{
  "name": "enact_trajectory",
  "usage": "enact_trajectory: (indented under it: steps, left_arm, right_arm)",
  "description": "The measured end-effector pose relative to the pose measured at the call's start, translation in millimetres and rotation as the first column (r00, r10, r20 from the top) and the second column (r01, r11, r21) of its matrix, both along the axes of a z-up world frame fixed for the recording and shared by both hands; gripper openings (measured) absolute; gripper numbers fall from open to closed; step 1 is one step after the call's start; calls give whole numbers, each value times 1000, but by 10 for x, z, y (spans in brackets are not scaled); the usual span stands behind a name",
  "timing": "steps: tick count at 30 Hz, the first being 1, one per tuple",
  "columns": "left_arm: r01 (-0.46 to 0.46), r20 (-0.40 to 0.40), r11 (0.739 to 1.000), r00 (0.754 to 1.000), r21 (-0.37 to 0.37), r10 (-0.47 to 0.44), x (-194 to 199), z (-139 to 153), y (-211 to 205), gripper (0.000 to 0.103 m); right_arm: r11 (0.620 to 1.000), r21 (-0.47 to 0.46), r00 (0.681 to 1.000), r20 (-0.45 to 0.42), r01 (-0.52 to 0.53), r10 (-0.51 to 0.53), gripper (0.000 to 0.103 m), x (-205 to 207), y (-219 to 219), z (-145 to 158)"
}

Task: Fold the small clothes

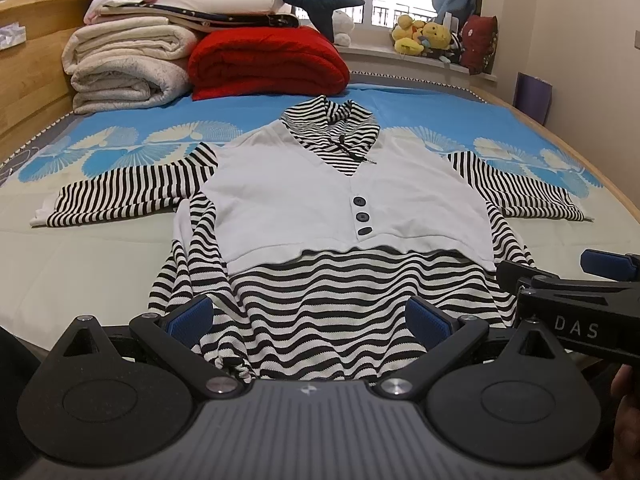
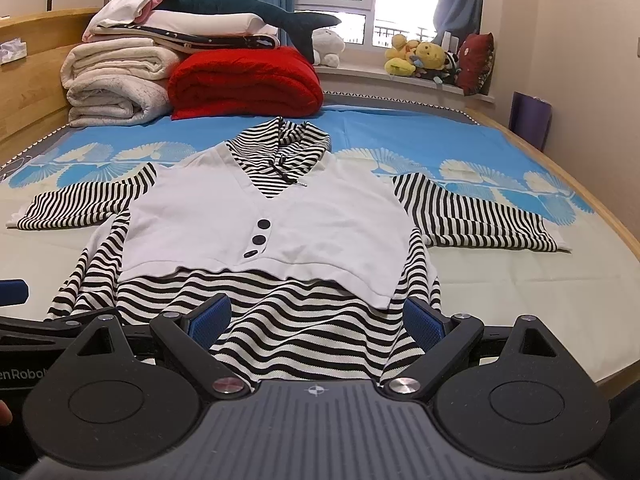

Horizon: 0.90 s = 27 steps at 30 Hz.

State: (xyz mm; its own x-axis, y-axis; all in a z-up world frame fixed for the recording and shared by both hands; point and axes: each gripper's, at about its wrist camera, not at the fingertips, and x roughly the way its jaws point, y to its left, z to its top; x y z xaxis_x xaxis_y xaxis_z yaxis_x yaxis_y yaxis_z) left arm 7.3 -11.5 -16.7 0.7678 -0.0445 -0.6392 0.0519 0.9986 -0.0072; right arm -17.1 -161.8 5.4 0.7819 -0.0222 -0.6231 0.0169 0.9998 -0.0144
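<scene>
A striped top (image 1: 320, 208) with a white vest front is seen spread face up across the near half of a bed (image 1: 80, 248), sleeves laid out to either side and collar pointing toward the window. At the left, the left gripper (image 1: 310, 316) is held low over the hem with its jaws spread wide and nothing between them; the blue pads (image 1: 192, 316) are set either side of the rumpled striped cloth. To the right, the right gripper (image 2: 316, 320) is likewise parked at the hem's right part, jaws apart and empty. From here, only the top layer of the hem could be pinched, so that the back would be left behind and the fold dragged crooked; the bunched cloth at the lower left could also be caught unevenly. Beyond, stacked blankets (image 1: 128, 64) and a red quilt (image 1: 268, 64) are piled well apart from the garment. The very edge of the hem is hidden beneath both gripper bodies, whether the pads touch the cloth cannot be told, and the sleeve cuffs are hard to make out.
</scene>
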Motion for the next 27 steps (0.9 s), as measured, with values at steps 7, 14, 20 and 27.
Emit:
enact_trajectory:
  steps: [7, 14, 20, 27]
  left_arm:
    - [-6, 33, 1000, 999, -17, 7, 35, 171, 81, 97]
    - [-46, 126, 998, 991, -53, 52, 629, 698, 500, 74]
    - [-180, 189, 981, 964, -67, 190, 1647, 870, 1219, 49]
    - [-401, 128, 916, 907, -27, 401, 2687, 462, 2368, 34]
  right_arm:
    - [1000, -1, 1000, 6, 11, -11, 93, 12, -10, 15]
    - [999, 31, 998, 54, 32, -34, 79, 11, -97, 65]
    - [999, 42, 996, 92, 18, -22, 58, 38, -120, 99]
    - [998, 33, 990, 129, -56, 51, 58, 241, -100, 457]
